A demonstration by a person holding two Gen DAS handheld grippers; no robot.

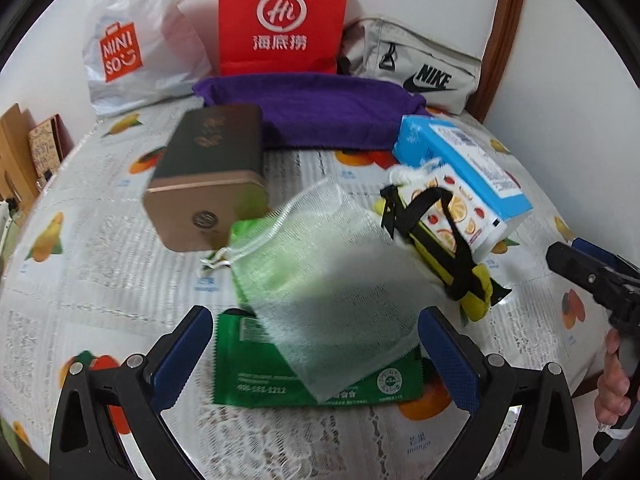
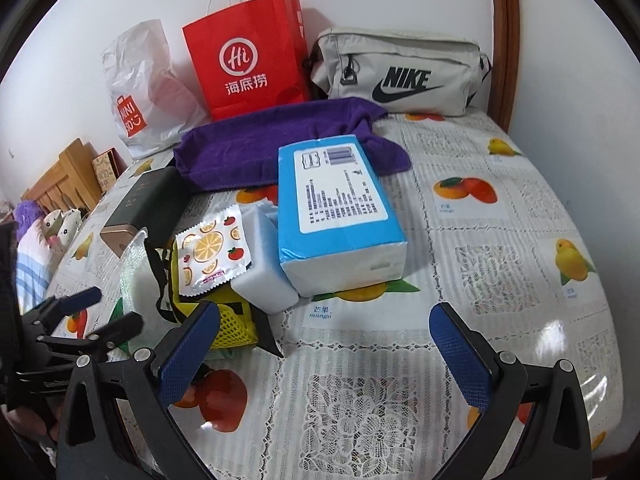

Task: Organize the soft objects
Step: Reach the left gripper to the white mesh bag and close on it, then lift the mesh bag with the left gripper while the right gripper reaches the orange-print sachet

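Note:
A pale green mesh drawstring pouch lies on a green sachet, just ahead of my open left gripper, between its blue pads. Beside it lie a yellow mesh bag with black straps, a fruit-print packet and a blue tissue pack. A purple towel lies behind. In the right wrist view my right gripper is open and empty over the tablecloth, with the yellow bag, packet, white foam block, tissue pack and towel ahead.
A dark tin with a gold base stands left of the pouch. At the back wall stand a white Miniso bag, a red paper bag and a grey Nike bag. A fruit-print tablecloth covers the table.

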